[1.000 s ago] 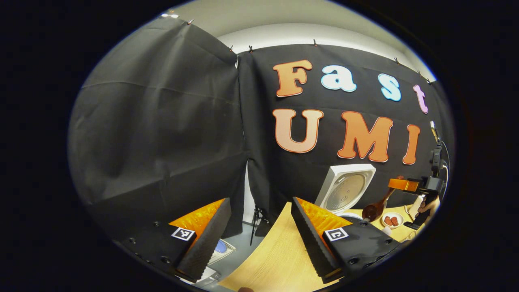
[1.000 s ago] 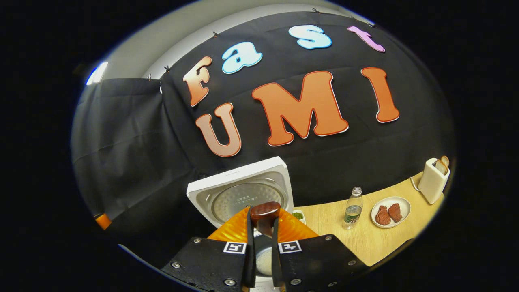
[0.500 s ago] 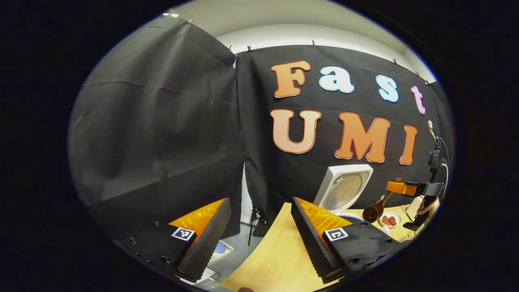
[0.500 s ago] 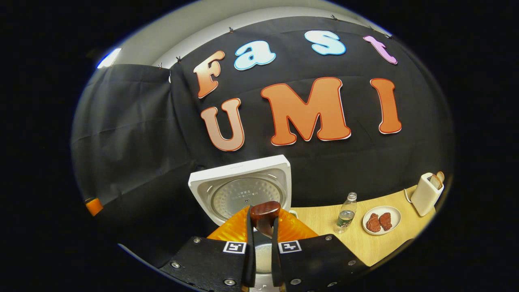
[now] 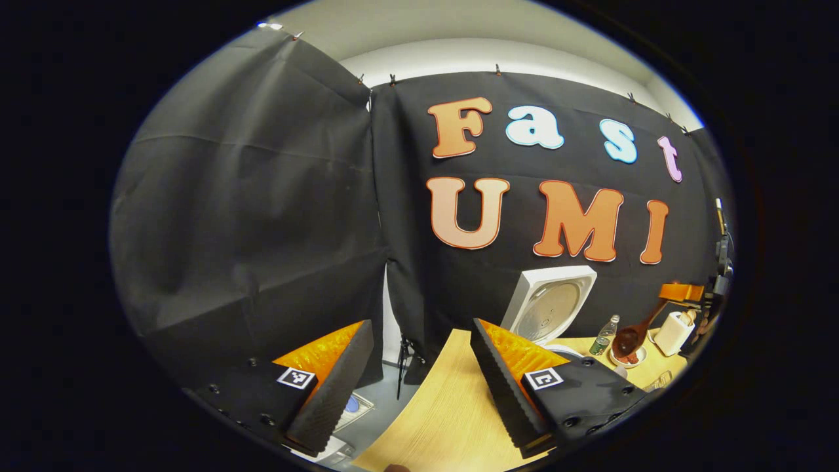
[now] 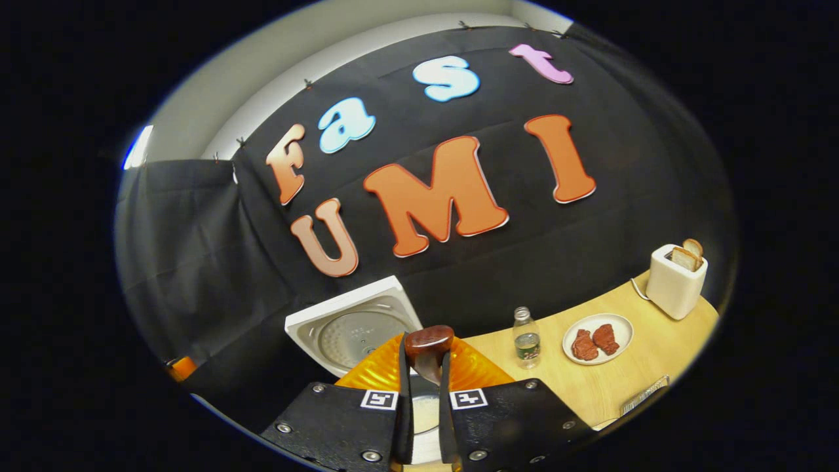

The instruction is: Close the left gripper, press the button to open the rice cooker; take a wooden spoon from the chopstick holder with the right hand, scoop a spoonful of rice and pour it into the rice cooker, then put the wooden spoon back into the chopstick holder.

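Note:
The white rice cooker [image 5: 549, 307] stands open on the wooden table [image 5: 446, 413], its lid [image 6: 354, 324] raised against the black cloth. In the right gripper view my right gripper [image 6: 426, 336] is shut on the dark wooden spoon [image 6: 429, 346], whose handle end sticks up between the fingers. Below it the cooker's inner pot [image 6: 425, 412] shows with something pale inside. In the left gripper view my left gripper [image 5: 419, 324] is open and empty over the table's left edge. Farther right, the right gripper [image 5: 682, 292] holds the spoon [image 5: 630, 337], bowl down, over the plate.
A water bottle [image 6: 526, 336], a plate with two pieces of meat [image 6: 596, 337] and a white toaster with bread [image 6: 675, 280] stand on the table to the right of the cooker. The table's left edge drops to the floor [image 5: 377, 419].
The right gripper has carried the spoon to the right, away from the open cooker and toward the plate and toaster, tilting as it went. The left gripper stays open and has barely turned.

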### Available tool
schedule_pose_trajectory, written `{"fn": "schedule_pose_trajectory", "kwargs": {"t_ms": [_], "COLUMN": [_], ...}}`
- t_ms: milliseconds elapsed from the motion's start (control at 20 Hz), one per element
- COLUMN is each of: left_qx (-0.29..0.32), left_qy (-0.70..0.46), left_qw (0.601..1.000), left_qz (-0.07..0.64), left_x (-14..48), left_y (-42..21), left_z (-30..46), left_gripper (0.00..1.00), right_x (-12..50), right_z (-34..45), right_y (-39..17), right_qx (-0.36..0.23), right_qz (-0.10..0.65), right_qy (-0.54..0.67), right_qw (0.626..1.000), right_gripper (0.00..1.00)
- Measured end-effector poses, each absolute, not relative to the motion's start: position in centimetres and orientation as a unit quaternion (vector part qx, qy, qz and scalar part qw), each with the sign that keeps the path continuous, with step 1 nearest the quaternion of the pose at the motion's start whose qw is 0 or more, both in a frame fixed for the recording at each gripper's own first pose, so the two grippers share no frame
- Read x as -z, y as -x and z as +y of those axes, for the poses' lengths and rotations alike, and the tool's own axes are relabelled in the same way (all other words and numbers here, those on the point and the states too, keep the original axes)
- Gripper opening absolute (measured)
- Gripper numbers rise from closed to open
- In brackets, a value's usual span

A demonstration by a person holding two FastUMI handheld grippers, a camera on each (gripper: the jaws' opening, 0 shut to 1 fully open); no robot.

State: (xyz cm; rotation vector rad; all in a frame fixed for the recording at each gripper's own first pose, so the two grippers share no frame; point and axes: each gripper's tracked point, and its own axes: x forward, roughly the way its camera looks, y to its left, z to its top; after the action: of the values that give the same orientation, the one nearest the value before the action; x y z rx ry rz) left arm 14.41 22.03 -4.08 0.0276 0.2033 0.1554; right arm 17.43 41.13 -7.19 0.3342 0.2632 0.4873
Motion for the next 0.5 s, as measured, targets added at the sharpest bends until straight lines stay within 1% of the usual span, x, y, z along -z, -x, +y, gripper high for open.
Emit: {"fn": "schedule_pose_trajectory", "kwargs": {"t_ms": [250,500], "left_qx": [-0.068,-0.077], "left_qy": [-0.016,-0.024], "left_qw": [0.994,0.994], "left_qz": [0.089,0.079], "left_x": [3.1,2.2], "left_y": [-16.0,-17.3], "left_z": [20.7,19.1], "left_gripper": [1.00,1.00], "right_x": [8.0,9.8], "right_z": [29.2,19.5], "right_y": [-18.5,-18.3], "right_qx": [-0.152,-0.097], "right_qz": [0.130,0.130], "right_qy": [-0.192,-0.214], "right_qw": [0.961,0.963], "right_gripper": [0.15,0.14]}}
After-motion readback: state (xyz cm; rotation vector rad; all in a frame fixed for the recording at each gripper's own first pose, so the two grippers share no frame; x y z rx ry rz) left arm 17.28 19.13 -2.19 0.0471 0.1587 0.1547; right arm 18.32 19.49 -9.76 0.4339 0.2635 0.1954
